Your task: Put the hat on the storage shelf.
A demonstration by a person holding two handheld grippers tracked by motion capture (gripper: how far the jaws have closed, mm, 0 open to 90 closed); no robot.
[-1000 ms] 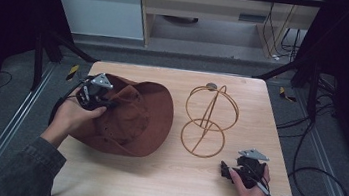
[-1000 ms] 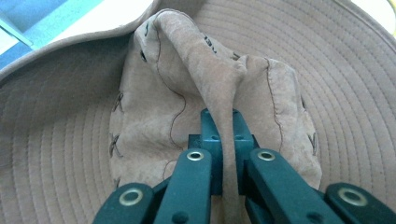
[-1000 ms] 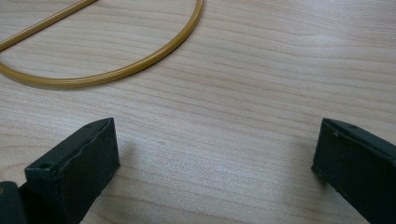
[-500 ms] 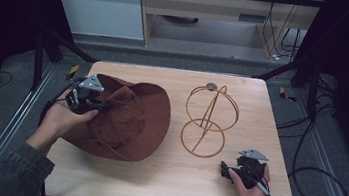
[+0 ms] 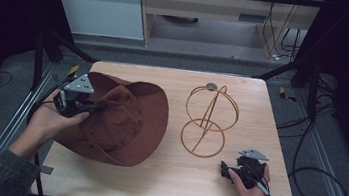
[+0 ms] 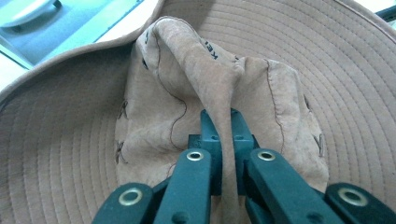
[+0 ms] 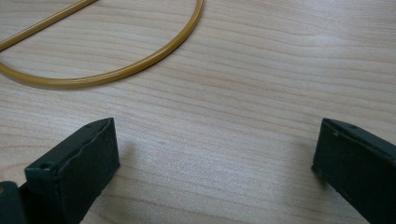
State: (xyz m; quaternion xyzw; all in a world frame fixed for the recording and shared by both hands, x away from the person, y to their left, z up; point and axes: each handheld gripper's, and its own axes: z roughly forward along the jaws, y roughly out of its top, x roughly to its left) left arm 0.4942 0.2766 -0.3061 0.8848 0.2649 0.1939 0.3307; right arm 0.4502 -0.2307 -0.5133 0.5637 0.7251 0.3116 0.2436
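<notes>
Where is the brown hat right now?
In the high view the hat covers the table's left half, left of the wire stand. The left gripper is shut on a fold of its crown.

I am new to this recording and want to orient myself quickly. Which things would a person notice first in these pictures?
First, the big brown hat on the left half of the wooden table, with the left gripper shut on a fold of its crown. Next, the golden wire stand of two rings, upright right of the hat. The right gripper, jaws wide open, rests near the table's front right, close to the stand's base ring.
</notes>
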